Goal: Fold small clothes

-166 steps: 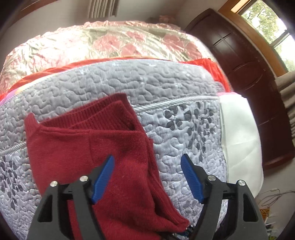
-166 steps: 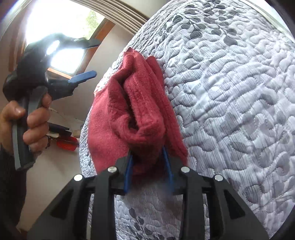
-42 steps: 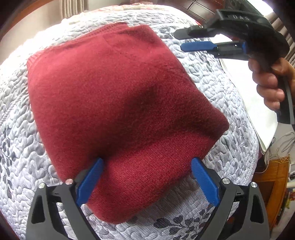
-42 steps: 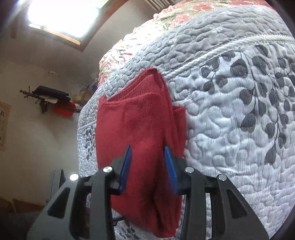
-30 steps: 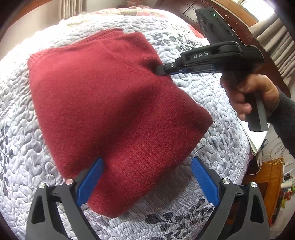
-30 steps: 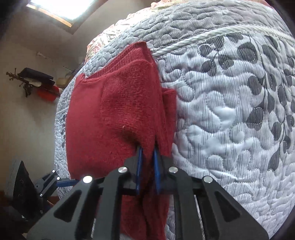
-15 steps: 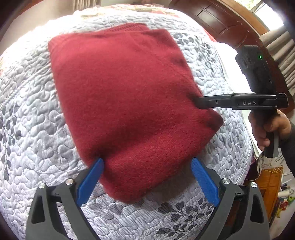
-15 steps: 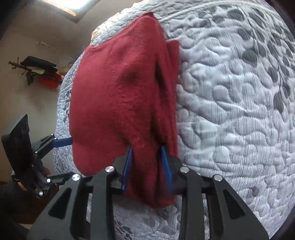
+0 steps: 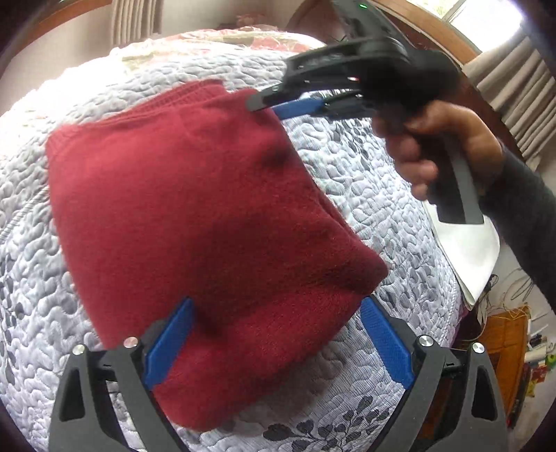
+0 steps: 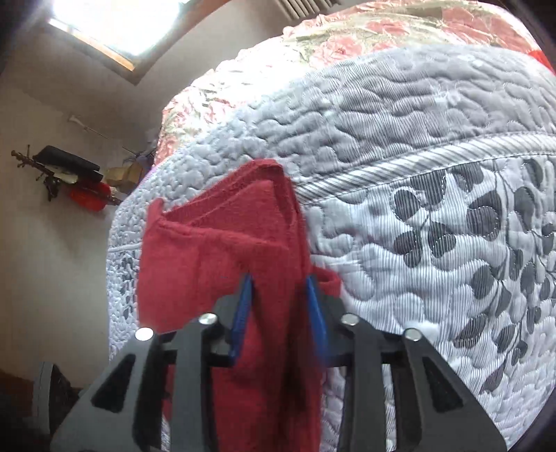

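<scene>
Now folded into a thick square, red knit garment (image 9: 194, 222) lying on grey quilted bedspread (image 9: 365, 180), toward its near edge. Half a second back lay flatter and squarer to left wrist view; since lifted at far right corner, layers there splayed and raised. Right gripper (image 10: 279, 309) clamped on that corner's bunched edge, fabric pinched between blue pads (image 10: 243, 313). Left gripper (image 9: 274, 340) spread wide, straddling near corner, gripping nothing, unchanged. Likely meaning: fold nearly complete, right side repositioning or tidying stack. Beyond: floral coverlet (image 10: 347, 31) at far edge, white sheet (image 9: 465, 250) past right edge.
</scene>
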`<state>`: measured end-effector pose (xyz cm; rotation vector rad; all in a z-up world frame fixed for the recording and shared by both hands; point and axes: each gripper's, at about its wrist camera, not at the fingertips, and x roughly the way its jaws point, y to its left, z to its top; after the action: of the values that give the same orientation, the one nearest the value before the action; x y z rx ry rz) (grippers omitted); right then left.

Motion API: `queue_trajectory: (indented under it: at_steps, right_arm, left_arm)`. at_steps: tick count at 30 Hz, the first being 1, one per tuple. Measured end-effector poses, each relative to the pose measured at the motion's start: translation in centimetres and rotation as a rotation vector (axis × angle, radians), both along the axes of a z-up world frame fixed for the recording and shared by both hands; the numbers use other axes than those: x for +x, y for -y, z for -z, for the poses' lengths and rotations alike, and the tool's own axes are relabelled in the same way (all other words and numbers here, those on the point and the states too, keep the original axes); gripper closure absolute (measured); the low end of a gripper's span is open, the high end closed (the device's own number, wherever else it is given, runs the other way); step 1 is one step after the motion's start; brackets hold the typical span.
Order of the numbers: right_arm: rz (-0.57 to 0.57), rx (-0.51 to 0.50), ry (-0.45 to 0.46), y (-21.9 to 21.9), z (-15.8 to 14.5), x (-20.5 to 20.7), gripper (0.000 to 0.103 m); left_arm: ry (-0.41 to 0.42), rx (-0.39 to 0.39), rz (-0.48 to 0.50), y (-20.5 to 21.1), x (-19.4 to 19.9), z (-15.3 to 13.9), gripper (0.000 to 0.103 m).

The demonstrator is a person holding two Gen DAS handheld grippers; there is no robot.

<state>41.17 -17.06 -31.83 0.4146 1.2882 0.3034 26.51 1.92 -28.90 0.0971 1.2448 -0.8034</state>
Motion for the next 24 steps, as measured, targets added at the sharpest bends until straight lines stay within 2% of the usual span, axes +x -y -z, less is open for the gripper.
queue_trajectory:
  at_steps: [2, 4, 5, 7, 8, 9, 10, 12, 15, 17, 19, 21, 22, 23, 24]
  right_arm:
    - [0.029, 0.014, -0.031, 0.7, 2.0, 0.1, 0.077]
    - [0.047, 0.049, -0.030, 1.3, 2.1, -0.3, 0.075]
    - [0.061, 0.076, -0.029, 1.9, 1.7, -0.6, 0.074]
    - [0.087, 0.111, -0.023, 2.9, 0.7, -1.5, 0.064]
    - [0.095, 0.138, -0.023, 3.5, 0.2, -2.2, 0.064]
    - [0.095, 0.161, -0.032, 3.9, -0.3, -2.9, 0.055]
    - [0.085, 0.184, -0.042, 4.3, -0.6, -3.5, 0.037]
    - [0.055, 0.205, -0.059, 4.3, -0.8, -4.7, 0.021]
    - [-0.009, 0.248, -0.126, 3.2, 0.6, -6.1, 0.020]
    - [-0.019, 0.237, -0.178, 2.8, 2.3, -6.4, 0.016]
    - [-0.003, 0.275, -0.217, 2.8, 3.9, -6.4, 0.013]
    - [0.030, 0.334, -0.221, 3.4, 4.5, -6.4, 0.013]
    - [0.042, 0.367, -0.221, 3.8, 4.6, -6.3, 0.022]
    - [0.042, 0.398, -0.223, 4.0, 4.8, -6.4, 0.040]
    - [0.033, 0.416, -0.245, 4.1, 5.2, -6.3, 0.069]
  left_arm:
    - [-0.030, 0.027, 0.021, 0.9, 0.0, 1.5, 0.007]
    - [-0.029, 0.049, 0.030, 1.3, -0.2, 2.3, 0.007]
    - [-0.029, 0.043, 0.033, 1.2, -0.3, 2.1, 0.007]
    - [-0.040, 0.016, 0.027, 0.6, -0.4, 1.1, 0.007]
    - [-0.036, 0.005, 0.018, -0.1, -0.5, 0.4, 0.007]
    - [-0.027, -0.009, 0.004, -1.0, -0.5, -0.5, 0.007]
    - [-0.019, -0.022, -0.016, -2.0, -0.4, -1.1, 0.007]
    - [-0.012, -0.045, -0.082, -4.7, 0.2, -2.1, 0.007]
    - [-0.037, -0.083, -0.229, -9.4, 2.6, -2.0, 0.007]
    - [-0.118, -0.146, -0.356, -12.7, 4.8, -0.5, 0.007]
    - [-0.203, -0.228, -0.455, -15.1, 6.8, 1.1, 0.007]
    - [-0.279, -0.291, -0.517, -16.4, 8.4, 2.9, 0.007]
    - [-0.324, -0.327, -0.539, -17.1, 9.2, 3.8, 0.007]
    - [-0.371, -0.362, -0.553, -17.3, 9.7, 4.7, 0.007]
    - [-0.403, -0.387, -0.569, -17.4, 10.0, 5.6, 0.007]
